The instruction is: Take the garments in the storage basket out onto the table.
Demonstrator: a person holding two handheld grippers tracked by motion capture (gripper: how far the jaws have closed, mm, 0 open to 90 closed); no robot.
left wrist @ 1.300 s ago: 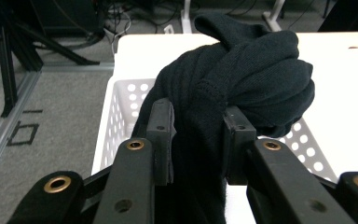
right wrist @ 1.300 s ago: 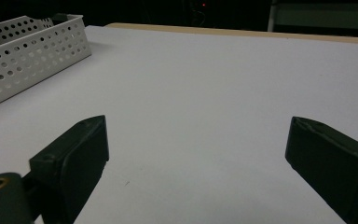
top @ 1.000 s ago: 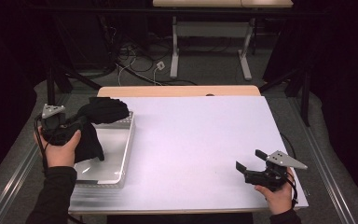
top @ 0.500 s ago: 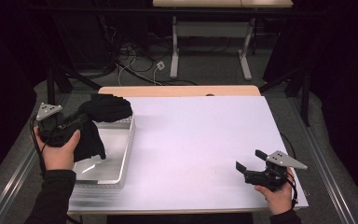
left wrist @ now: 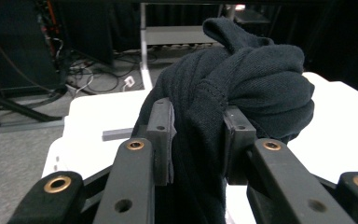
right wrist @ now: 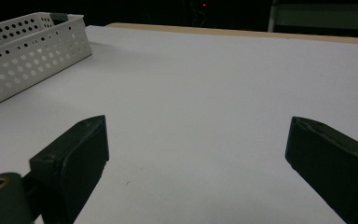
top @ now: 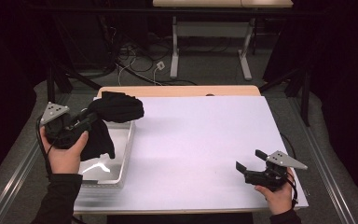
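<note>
- Left gripper [top: 89,119]: fingers [left wrist: 161,135] clamped on a dark knit garment [left wrist: 242,88]; fabric is bunched between both pads, with a fat wad bulging past the tips and the rest hanging below them.
- In the high view the garment [top: 114,109] is lifted over the white perforated basket [top: 126,144]; its lower fold drapes down toward the basket, just under the fingers. Can't tell whether the tail touches the basket floor.
- Right gripper [top: 251,164]: fingers [right wrist: 77,158] spread wide, nothing between them, bare white surface [top: 205,140] ahead; the basket [right wrist: 32,51] is well off to one side of them.
- Handling, my read: soft, light, floppy, no stiffness at all. It won't break, and ribbed knit should grip the pads well, so slip risk is low.
- Real risk is snagging: hanging cloth could drag on the basket rim or flop unpredictably when swung.
- Best hold: a thick gathered fold deep between the pads, as now. For spreading it out, the free fingers should take a hem or edge well clear of the wad.
- Writing: no readable label, logo or text on garment, basket or grippers.
</note>
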